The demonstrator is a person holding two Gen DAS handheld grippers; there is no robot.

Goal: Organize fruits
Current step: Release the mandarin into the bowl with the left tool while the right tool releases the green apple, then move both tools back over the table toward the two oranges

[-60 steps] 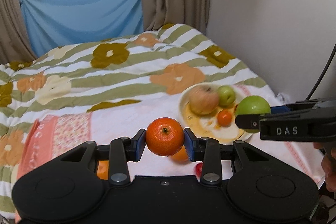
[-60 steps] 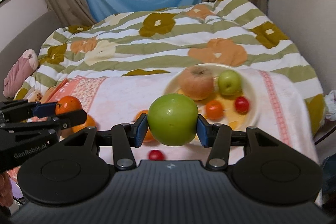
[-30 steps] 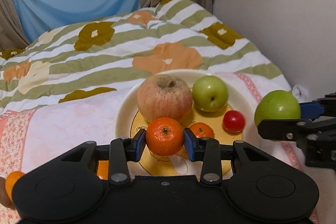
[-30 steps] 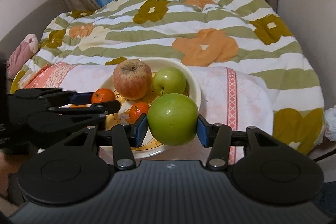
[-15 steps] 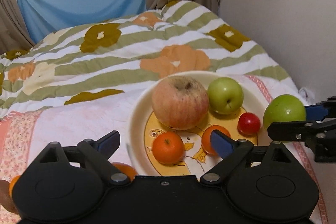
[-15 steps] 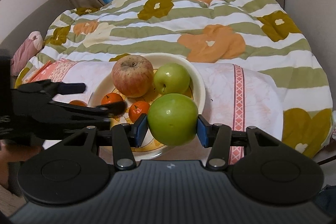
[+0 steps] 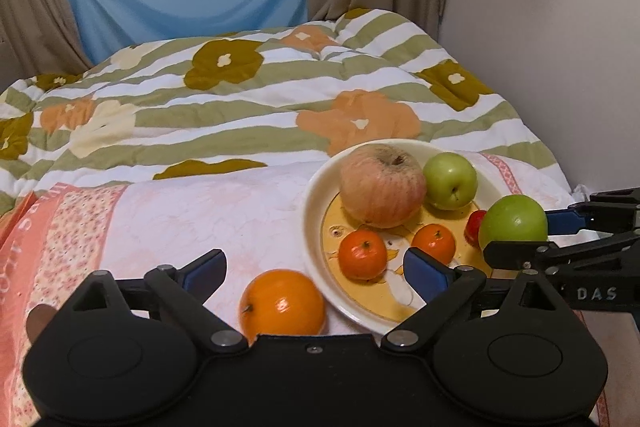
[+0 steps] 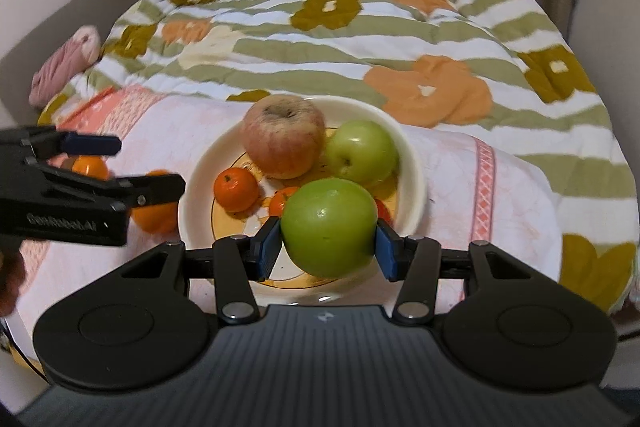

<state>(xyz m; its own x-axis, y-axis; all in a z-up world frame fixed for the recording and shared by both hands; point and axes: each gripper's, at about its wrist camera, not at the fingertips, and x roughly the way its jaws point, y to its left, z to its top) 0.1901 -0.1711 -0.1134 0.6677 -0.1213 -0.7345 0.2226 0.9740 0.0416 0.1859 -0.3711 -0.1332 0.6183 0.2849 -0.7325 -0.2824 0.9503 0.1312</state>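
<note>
A cream plate (image 7: 316, 223) (image 8: 200, 179) on the bed holds a big reddish apple (image 7: 382, 185) (image 8: 284, 135), a small green apple (image 7: 450, 181) (image 8: 362, 151), two small tangerines (image 7: 362, 255) (image 8: 235, 187) and a red fruit (image 7: 474, 225). My left gripper (image 7: 314, 269) (image 8: 132, 163) is open and empty, just left of the plate, over a large orange (image 7: 282, 303) lying on the pink cloth. My right gripper (image 8: 326, 245) (image 7: 516, 239) is shut on a large green apple (image 8: 330, 225) (image 7: 513, 219) above the plate's near right part.
The plate sits on a pink cloth (image 7: 180, 211) over a striped flowered quilt (image 7: 240, 99). Another orange (image 8: 86, 167) lies further left behind the left gripper. A wall (image 7: 560, 27) borders the bed on the right; curtains and a blue sheet hang behind.
My left gripper opened and let the tangerine go onto the plate, then drew back left over the large orange. My right gripper moved over the plate with the green apple.
</note>
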